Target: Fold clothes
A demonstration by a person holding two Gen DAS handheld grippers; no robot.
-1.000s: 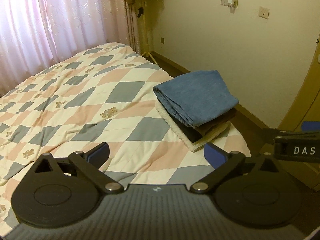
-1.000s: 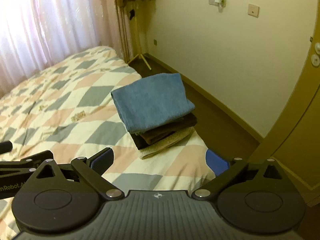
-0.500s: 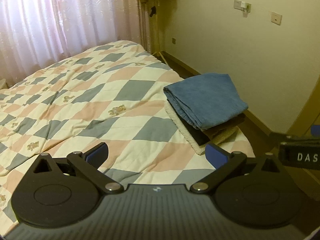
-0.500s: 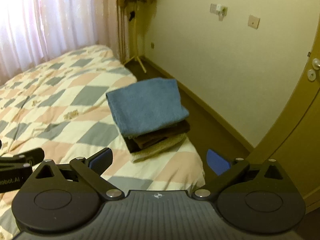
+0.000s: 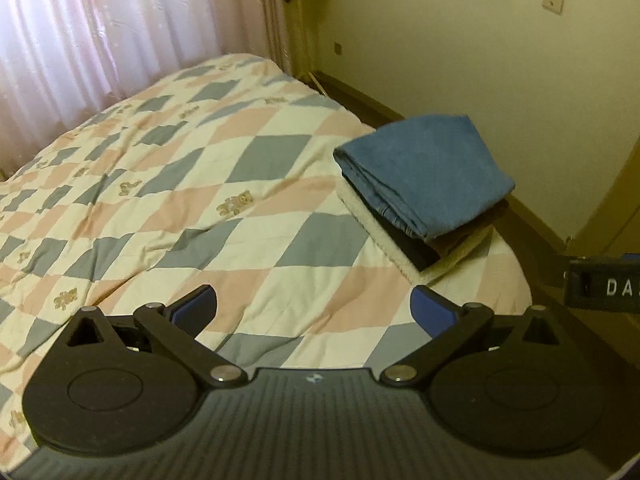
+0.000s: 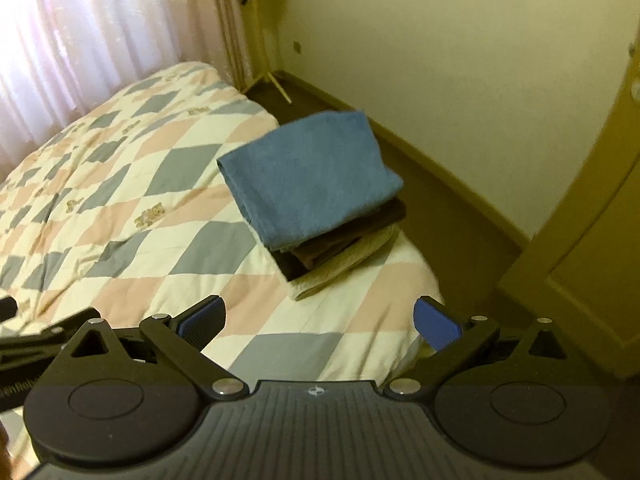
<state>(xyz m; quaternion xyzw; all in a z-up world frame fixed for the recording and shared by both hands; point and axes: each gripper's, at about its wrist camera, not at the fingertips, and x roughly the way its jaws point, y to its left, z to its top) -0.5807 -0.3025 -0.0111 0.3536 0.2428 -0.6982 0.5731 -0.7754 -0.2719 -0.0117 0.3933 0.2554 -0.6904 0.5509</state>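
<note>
A stack of folded clothes sits near the right edge of the bed. A blue garment [image 5: 432,172] lies on top, over a black one, a brown one [image 6: 352,232] and a cream one [image 6: 344,268] at the bottom. The blue garment also shows in the right wrist view [image 6: 308,180]. My left gripper [image 5: 316,308] is open and empty, held above the quilt short of the stack. My right gripper [image 6: 320,320] is open and empty, above the bed's right corner, also short of the stack. No garment is in either gripper.
The bed is covered by a quilt [image 5: 160,184] in cream, pink and grey diamonds. Pink curtains [image 5: 100,28] hang behind it. A wall [image 6: 460,60] and dark floor strip [image 6: 448,200] run along the right. A wooden door [image 6: 592,248] stands at far right.
Both grippers have drawn back and tilted; the stack sits higher and farther in both views. Both stay open and empty.
</note>
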